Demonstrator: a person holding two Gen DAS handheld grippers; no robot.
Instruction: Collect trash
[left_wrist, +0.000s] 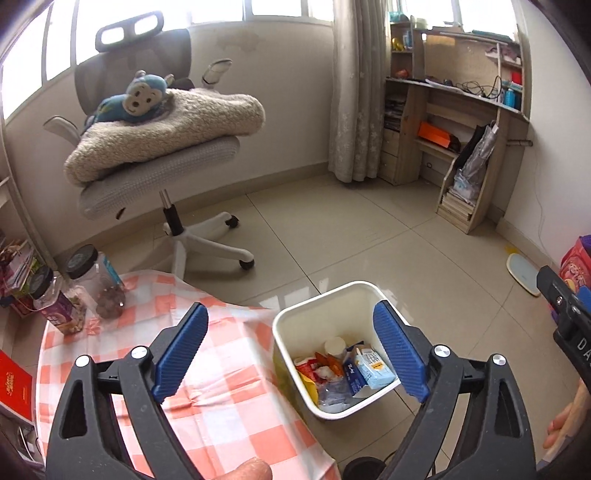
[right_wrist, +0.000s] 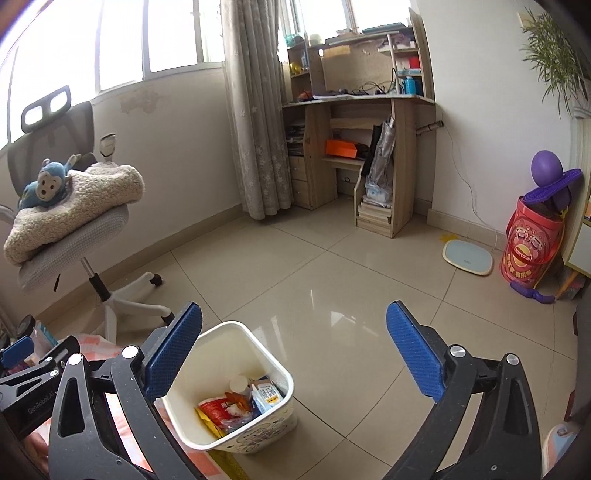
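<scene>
**Risk check: bin full-ish, both grippers empty**

Risks first. Your left gripper (left_wrist: 291, 350) hangs above the bin (left_wrist: 295, 321) with jaws spread wide and nothing between them; the right gripper (right_wrist: 295, 350) is the same, wide and empty, just right of the bin.

- Bin sits on the floor tight against the table (left_wrist: 229, 435) edge. Swing either gripper down carelessly and you could clip the rim and tip or shove it; it looks light plastic, so it'd likely slide on the glossy tile.
- Cloth drapes over the table edge beside the bin. Snag it with a finger and the two jars (left_wrist: 94, 284) at the far-left corner of the table could get dragged over.
- Both grippers are near each other over the bin. Converge on the same spot and they'll collide.
- Jars look like full food containers, not trash. My guess: leave them.

Trash (left_wrist: 347, 373) itself: all in the bin's bottom, piled loosely. You can see a blue-white carton, a red wrapper, something yellow, crumpled clear plastic and a small white cap or cup. Pile is well below the rim, so there's room. No loose trash visible on the table near the bin or on the floor around it; task looks close to done, judged from this alone.
</scene>
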